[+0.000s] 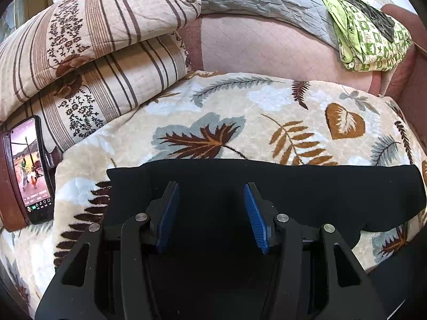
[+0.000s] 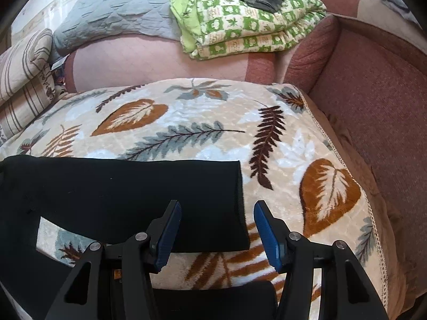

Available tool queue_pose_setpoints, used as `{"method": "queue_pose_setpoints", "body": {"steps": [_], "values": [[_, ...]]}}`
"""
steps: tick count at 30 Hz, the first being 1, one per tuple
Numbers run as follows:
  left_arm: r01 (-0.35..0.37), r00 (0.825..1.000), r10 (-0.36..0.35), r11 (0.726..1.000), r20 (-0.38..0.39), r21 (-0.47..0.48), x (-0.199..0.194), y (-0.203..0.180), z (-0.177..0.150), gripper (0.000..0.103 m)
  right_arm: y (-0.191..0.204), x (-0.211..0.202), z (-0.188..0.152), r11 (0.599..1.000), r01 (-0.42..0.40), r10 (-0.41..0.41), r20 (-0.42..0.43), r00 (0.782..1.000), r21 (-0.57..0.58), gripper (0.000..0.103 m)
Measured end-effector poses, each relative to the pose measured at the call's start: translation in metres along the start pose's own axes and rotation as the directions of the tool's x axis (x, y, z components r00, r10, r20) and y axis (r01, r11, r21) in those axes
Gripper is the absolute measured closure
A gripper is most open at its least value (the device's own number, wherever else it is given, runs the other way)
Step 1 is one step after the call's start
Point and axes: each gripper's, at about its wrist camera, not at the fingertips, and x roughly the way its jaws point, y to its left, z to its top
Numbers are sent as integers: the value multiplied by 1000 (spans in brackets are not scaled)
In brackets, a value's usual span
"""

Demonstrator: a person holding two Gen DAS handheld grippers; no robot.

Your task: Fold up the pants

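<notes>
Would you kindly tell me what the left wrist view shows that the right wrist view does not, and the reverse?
Only the left wrist view shows the lit smartphone in a brown case, standing at the left beside the striped brown-and-cream quilts.

Only the right wrist view shows the reddish-brown sofa seat to the right, and the pants' two legs lying apart with blanket between them.

Both show the black pants on the leaf-patterned plush blanket, the folded green-and-cream checked quilt, and open blue-padded jaws.

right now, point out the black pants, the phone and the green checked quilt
black pants (image 2: 120, 186), right wrist view, flat middle of the upper leg
phone (image 1: 30, 170), left wrist view, centre of its lit screen
green checked quilt (image 2: 248, 26), right wrist view, top face of the folded stack
</notes>
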Motion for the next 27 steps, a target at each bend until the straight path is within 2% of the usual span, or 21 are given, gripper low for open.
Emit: {"method": "queue_pose_setpoints", "body": {"steps": [16,18,19,21,22,25,27], "values": [[-13,997,12,1000,-71,0,15,1,-3,54,-16,3,-1,999,-10,11,-12,1000,49,48],[-14,997,12,1000,-79,-18,15,4,-4,50,-20,1,0,998,-4,4,-9,1000,64,48],[-4,996,1,999,-93,-34,19,4,-5,45,-22,0,0,997,-13,13,-5,1000,79,48],[56,987,-63,997,-148,-50,32,-1,-8,45,-24,-1,0,995,-24,23,2,1000,92,48],[55,985,-61,998,-163,-40,36,-4,-9,45,-25,2,0,996,-18,19,-8,1000,91,48],[32,993,-33,999,-113,-9,27,-10,-7,45,-26,3,0,995,-13,16,-27,1000,104,48],[28,996,-29,1000,-83,-10,22,-8,-5,45,-26,-1,0,993,-39,39,0,999,112,48]]}}
